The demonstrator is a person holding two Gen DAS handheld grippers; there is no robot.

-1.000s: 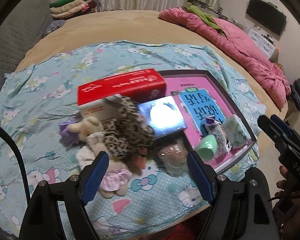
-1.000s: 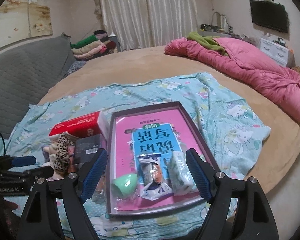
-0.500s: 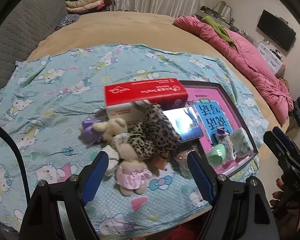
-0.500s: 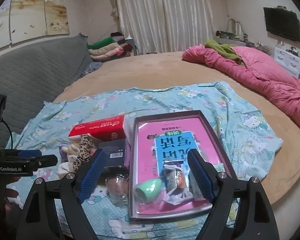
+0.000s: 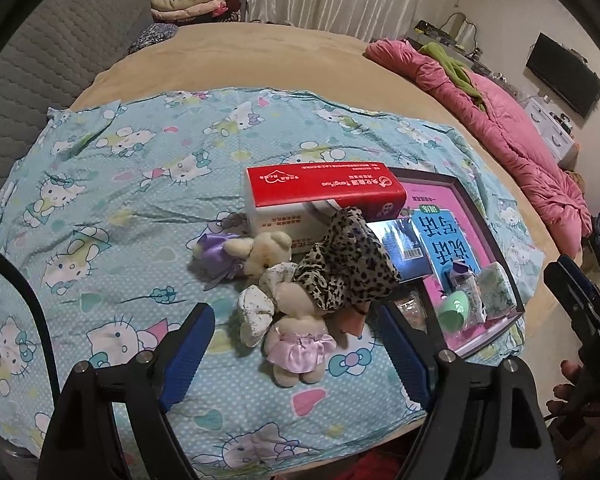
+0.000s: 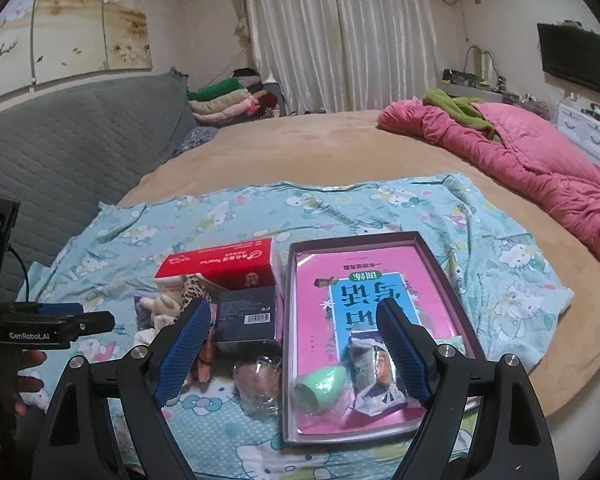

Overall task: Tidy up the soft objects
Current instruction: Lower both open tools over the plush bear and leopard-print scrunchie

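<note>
Both grippers have drawn back and risen since a second ago, so more of the cartoon-cat printed turquoise sheet (image 5: 100, 208) shows around the pile. The left gripper (image 5: 296, 344) hangs with its blue-padded jaws spread wide and empty, just short of the soft things; the right gripper (image 6: 294, 354) is equally wide and empty above the near end of the dark-rimmed shallow tray (image 6: 444, 264).

Two small cream plush bears lie left of the tray: the bear in a pink satin skirt (image 5: 298, 344) points its feet toward the camera, its long axis running near to far; the bear in a purple satin dress (image 5: 244, 254) lies crosswise just beyond it. One leopard-print fabric piece (image 5: 344, 268) drapes over them, and one white speckled scrunchie (image 5: 256, 312) touches the pink-skirted bear. Behind, one red-and-white tissue box (image 5: 320, 196) and one dark glossy box (image 6: 246, 314) crowd the pile. A clear crinkled wrapper (image 6: 260, 380) sits beside the tray. Inside the tray lie one pink-and-blue book (image 6: 360, 280), one mint-green egg-shaped sponge (image 6: 320, 386) and one printed snack packet (image 6: 374, 376).
</note>
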